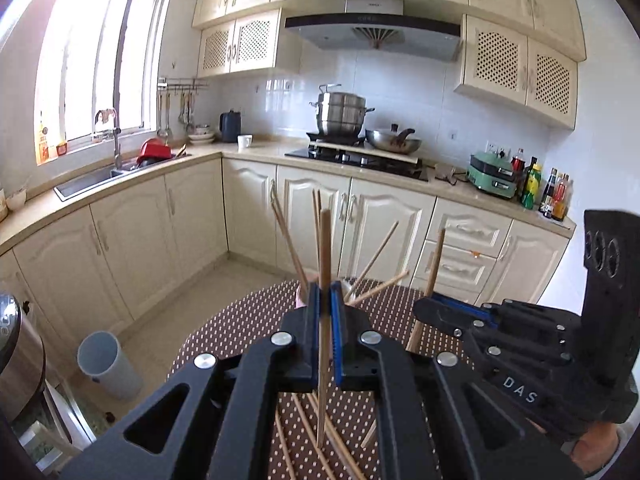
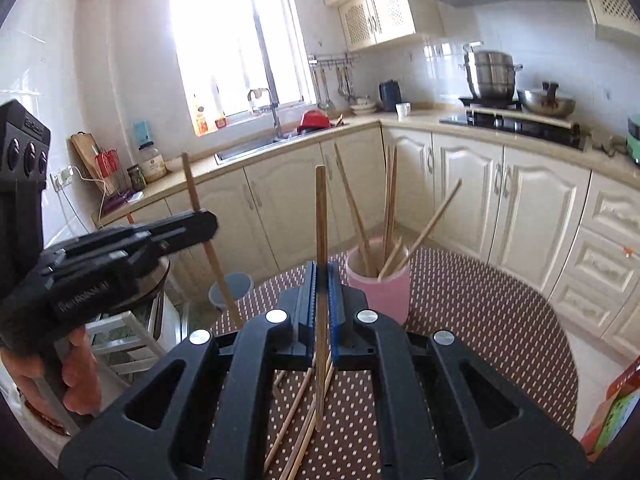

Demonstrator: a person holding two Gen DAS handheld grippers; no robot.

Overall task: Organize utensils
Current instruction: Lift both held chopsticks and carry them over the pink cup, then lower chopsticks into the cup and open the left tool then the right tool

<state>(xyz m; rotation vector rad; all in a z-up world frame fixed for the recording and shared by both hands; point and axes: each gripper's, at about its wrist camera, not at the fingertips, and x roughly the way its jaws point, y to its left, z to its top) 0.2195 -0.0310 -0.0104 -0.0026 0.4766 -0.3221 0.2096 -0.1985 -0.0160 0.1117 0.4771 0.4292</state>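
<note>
My left gripper (image 1: 325, 300) is shut on a wooden chopstick (image 1: 324, 256) held upright above the dotted brown table. My right gripper (image 2: 322, 280) is shut on another upright chopstick (image 2: 321, 216). A pink holder cup (image 2: 380, 288) stands on the table just right of and beyond the right gripper, with several chopsticks (image 2: 390, 200) leaning in it. Loose chopsticks (image 2: 296, 412) lie on the table under the grippers. The right gripper also shows in the left wrist view (image 1: 432, 312), gripping its chopstick (image 1: 436, 260). The left gripper shows in the right wrist view (image 2: 200, 224).
The round table with dotted brown cloth (image 2: 480, 312) fills the foreground. A grey bin (image 1: 106, 364) stands on the floor to the left. A colourful box (image 2: 612, 412) sits at the table's right edge. Kitchen cabinets (image 1: 312, 208) and a sink counter lie beyond.
</note>
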